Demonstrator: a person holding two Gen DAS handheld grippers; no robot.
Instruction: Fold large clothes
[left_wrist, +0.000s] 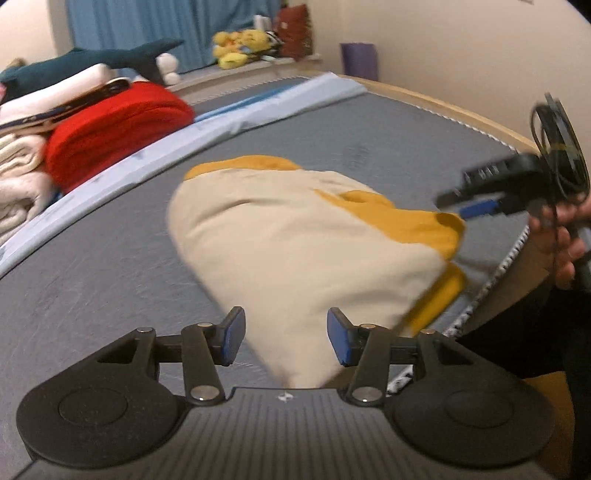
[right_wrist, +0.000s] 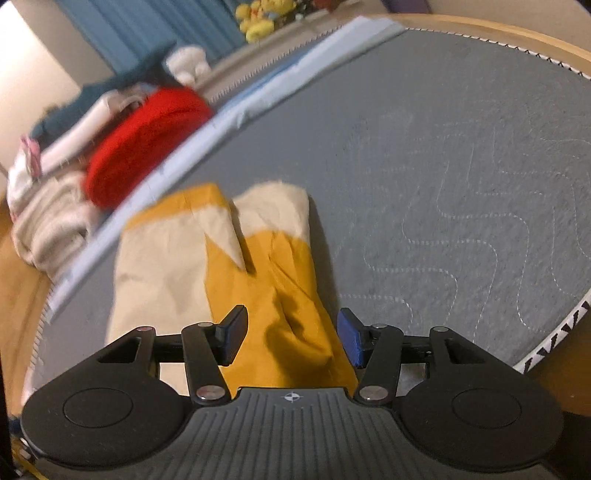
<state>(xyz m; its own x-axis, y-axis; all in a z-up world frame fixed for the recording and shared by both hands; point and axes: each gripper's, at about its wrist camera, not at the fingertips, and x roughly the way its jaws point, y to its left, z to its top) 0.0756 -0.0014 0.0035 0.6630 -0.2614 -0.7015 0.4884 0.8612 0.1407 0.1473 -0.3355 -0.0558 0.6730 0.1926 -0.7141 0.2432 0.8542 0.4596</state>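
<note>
The left tool (left_wrist: 286, 339) is seen with its blue-padded fingers (left_wrist: 234, 334) spread apart, nothing being gripped; the near end of the garment (left_wrist: 295, 251) lies between and beyond them. The right tool (right_wrist: 291, 336) is likewise spread wide and released, with the mustard part of the garment (right_wrist: 280, 295) lying between its fingers (right_wrist: 349, 336); whether the pads touch the cloth cannot be told. In the left wrist view the right tool (left_wrist: 480, 201) is seen at the far right edge of the cloth, held by a hand (left_wrist: 557, 236).

The garment is a two-coloured piece, cream and mustard yellow, partly folded into a long bundle with soft creases; a cream panel is laid over the mustard one, and mustard edges show at its far end and right side. It is spread on the grey quilted mattress (right_wrist: 461, 166) of a bed, near the front edge.

Beyond it, a pale blue sheet (left_wrist: 258, 110) is laid along the mattress. Past the sheet, a red folded cloth (left_wrist: 118, 125) and cream blankets (left_wrist: 18, 177) are stacked, with a dark plush shark (left_wrist: 110, 59) behind and yellow plush toys (left_wrist: 240, 46) on the ledge.
</note>
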